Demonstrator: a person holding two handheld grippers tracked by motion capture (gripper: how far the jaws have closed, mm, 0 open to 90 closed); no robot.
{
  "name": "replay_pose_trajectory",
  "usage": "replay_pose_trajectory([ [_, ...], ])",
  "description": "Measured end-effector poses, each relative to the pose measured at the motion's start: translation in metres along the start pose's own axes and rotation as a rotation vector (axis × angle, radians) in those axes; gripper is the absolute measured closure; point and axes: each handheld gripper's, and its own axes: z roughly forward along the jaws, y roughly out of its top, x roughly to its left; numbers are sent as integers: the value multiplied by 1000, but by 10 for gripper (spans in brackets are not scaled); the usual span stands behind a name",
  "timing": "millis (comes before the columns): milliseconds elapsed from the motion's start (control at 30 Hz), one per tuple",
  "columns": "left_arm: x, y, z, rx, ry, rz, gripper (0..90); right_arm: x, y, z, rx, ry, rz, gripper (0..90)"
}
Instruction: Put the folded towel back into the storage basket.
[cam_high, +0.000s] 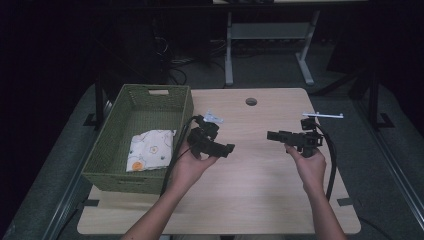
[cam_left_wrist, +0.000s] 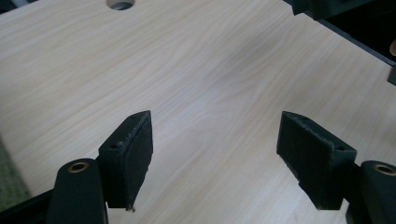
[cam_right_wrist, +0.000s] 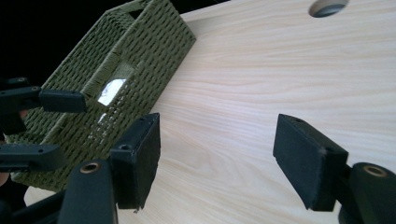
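The counter (cam_high: 260, 190), a pale wood-grain top with a round cable hole (cam_high: 251, 101) near its far edge, is bare across its whole middle. At its left end stands a green woven basket (cam_high: 112, 150), long side running away from the person, and inside it, toward the near end, lies a folded white cloth with a small coloured print (cam_high: 149, 150), flat on the basket floor. By the look of it the putting-away is as good as done: the cloth is in the basket, and I see no other cloth lying out on the wood. Both forearms come up from the near edge with the hands raised above the wood, roughly level with each other and well apart. The left tongs (cam_high: 231, 148) sit just beside the basket's right wall, pointing toward the middle of the counter; the right tongs (cam_high: 270, 135) point back toward them from the other side, so the two face each other across open wood. In the left gripper view the left pads (cam_left_wrist: 135, 151) stand spread wide with only wood grain between them, and the right gripper view shows the same for the right pads (cam_right_wrist: 142, 154), empty and apart, with the basket's side off to the left. A thin white rod (cam_high: 324, 115) lies near the far right edge.
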Motion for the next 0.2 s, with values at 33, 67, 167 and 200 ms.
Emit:
replay_pose_trajectory([
  [33, -3, 0, 2, 2, -5, 2, 274, -2, -2, -2, 2, -2, 3, 317],
  [67, -5, 0, 4, 7, -8, 8, 273, -4, -3, -4, 2, -6, 6, 317],
  [167, -11, -2, 8, 6, -22, 14, 273, -10, -7, -10, -7, -9, 14, 313],
  [200, -14, -3, 10, 9, -27, 19, 273, -10, -7, -11, -9, -12, 13, 313],
])
